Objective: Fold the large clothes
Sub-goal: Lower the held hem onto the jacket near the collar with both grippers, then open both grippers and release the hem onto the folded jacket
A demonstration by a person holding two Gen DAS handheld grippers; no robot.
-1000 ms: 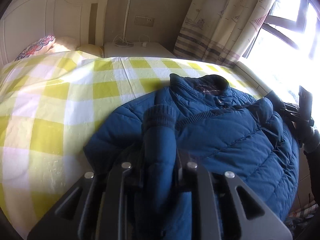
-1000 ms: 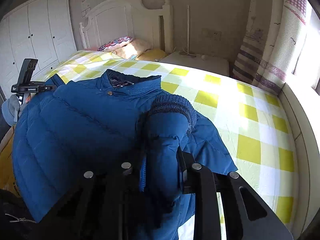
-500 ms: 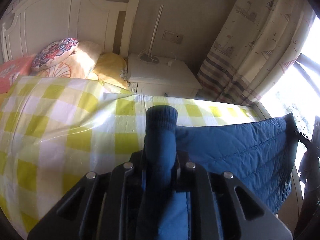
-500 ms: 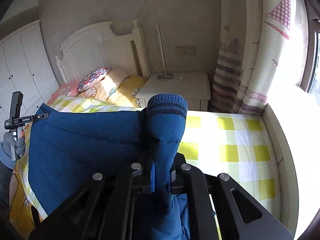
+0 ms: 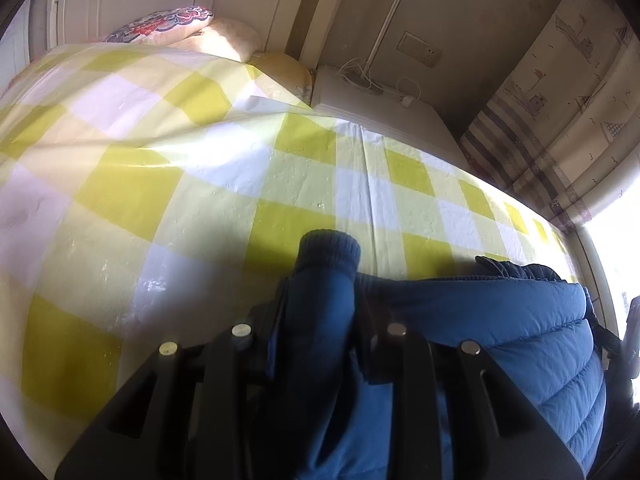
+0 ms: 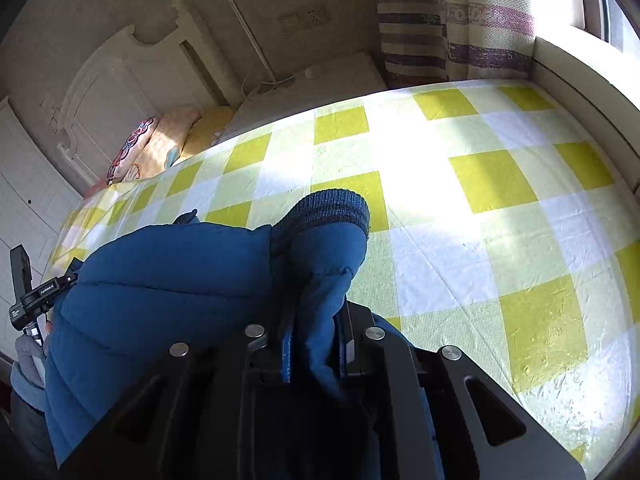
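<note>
Jacket (image 5: 500, 320) stretched sideways between grippers; both fingers clamped on sleeves, cuffs (image 6: 324, 210) pointing toward headboard (image 6: 120, 92).

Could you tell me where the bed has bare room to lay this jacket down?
The checked sheet is bare ahead of both cuffs, bordered by the pillows, nightstand and window ledge. The blue jacket crowds the near edge.

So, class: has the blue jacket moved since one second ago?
Yes. The blue jacket was lifted off the checked bedspread and now sits bunched nearer the cameras, held by both grippers.
</note>
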